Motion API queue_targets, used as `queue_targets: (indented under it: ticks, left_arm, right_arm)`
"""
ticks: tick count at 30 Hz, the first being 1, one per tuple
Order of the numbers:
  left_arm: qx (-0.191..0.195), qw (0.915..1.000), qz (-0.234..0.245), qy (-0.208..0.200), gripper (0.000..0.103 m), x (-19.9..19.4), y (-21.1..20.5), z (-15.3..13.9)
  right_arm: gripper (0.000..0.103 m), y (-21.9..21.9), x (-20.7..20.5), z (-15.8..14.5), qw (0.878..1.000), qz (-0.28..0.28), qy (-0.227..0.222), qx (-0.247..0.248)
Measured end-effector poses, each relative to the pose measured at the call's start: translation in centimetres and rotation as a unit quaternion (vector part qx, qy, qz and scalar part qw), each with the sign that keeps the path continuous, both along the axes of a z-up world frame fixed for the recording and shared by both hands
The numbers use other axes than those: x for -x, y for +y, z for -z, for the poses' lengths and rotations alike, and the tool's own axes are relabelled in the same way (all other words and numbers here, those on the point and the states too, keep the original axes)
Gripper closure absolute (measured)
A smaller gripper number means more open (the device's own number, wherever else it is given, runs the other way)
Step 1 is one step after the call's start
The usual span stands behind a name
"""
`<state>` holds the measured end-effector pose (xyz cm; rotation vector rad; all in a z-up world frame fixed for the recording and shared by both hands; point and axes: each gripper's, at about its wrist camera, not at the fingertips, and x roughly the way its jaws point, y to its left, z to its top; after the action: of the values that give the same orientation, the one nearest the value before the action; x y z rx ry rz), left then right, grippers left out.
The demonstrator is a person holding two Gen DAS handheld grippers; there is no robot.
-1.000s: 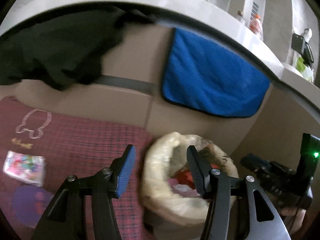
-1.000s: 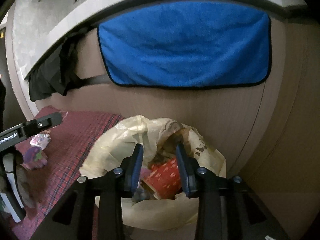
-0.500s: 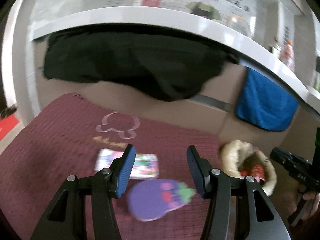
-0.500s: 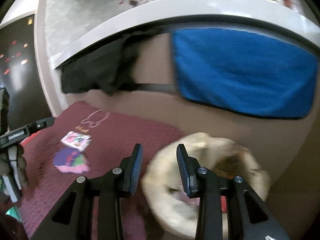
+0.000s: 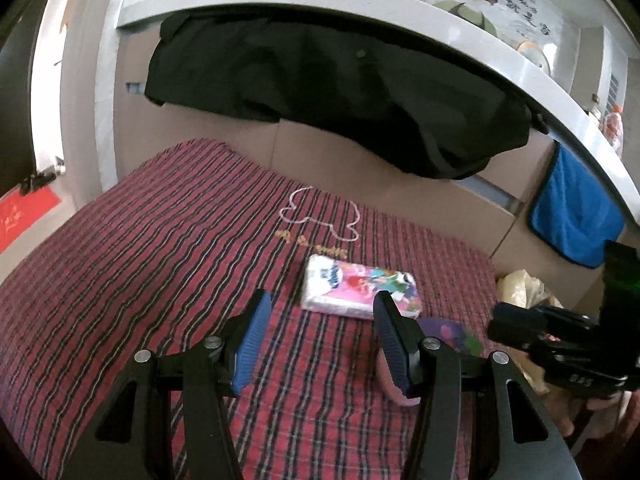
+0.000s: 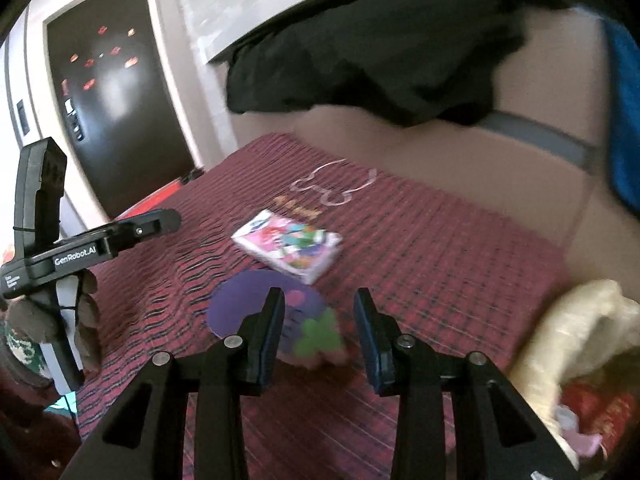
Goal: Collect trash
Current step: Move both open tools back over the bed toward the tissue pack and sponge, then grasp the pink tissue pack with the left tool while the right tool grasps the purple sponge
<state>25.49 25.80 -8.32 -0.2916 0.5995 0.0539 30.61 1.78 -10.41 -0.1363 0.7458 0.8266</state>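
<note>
A colourful tissue pack (image 5: 360,292) (image 6: 289,245) lies on the red checked mat (image 5: 160,256) (image 6: 440,264). Beside it lies a flat purple eggplant-shaped piece (image 6: 248,304) (image 5: 452,334) with a green end. My left gripper (image 5: 320,336) hovers open just short of the pack, nothing between its fingers. My right gripper (image 6: 320,332) hangs open over the green end of the purple piece, its pads not touching it. The bin lined with a pale bag (image 6: 576,340) (image 5: 520,284) sits at the mat's right edge, with red trash inside.
A black cloth (image 5: 340,92) (image 6: 380,60) and a blue towel (image 5: 576,216) (image 6: 624,128) hang from the white counter edge over brown cabinet fronts. A dark door (image 6: 108,92) stands at the far left. Each gripper shows in the other's view, held by a hand.
Both grippers swung left, away from the bin, to the mat. The pack and the purple piece now lie in front of them; the bin has slid to the right edge.
</note>
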Motion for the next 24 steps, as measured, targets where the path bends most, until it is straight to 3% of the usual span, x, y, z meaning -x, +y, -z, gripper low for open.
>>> queue_targets:
  ticks: [11, 20, 24]
  left_arm:
    - [0.027, 0.9996, 0.002, 0.006, 0.049, 0.4, 1.4, 0.8]
    - [0.034, 0.9993, 0.009, 0.007, 0.049, 1.0, -0.2, 0.8]
    - [0.035, 0.9993, 0.012, 0.005, 0.049, 1.4, -0.9, 0.5]
  right_arm:
    - [0.065, 4.4, -2.2, 2.5, 0.998, -0.054, 0.024, 0.025]
    - [0.064, 1.4, 2.5, 0.7, 0.998, -0.058, 0.006, -0.003]
    - [0.064, 0.6, 4.7, 0.4, 0.998, -0.070, -0.001, 0.007]
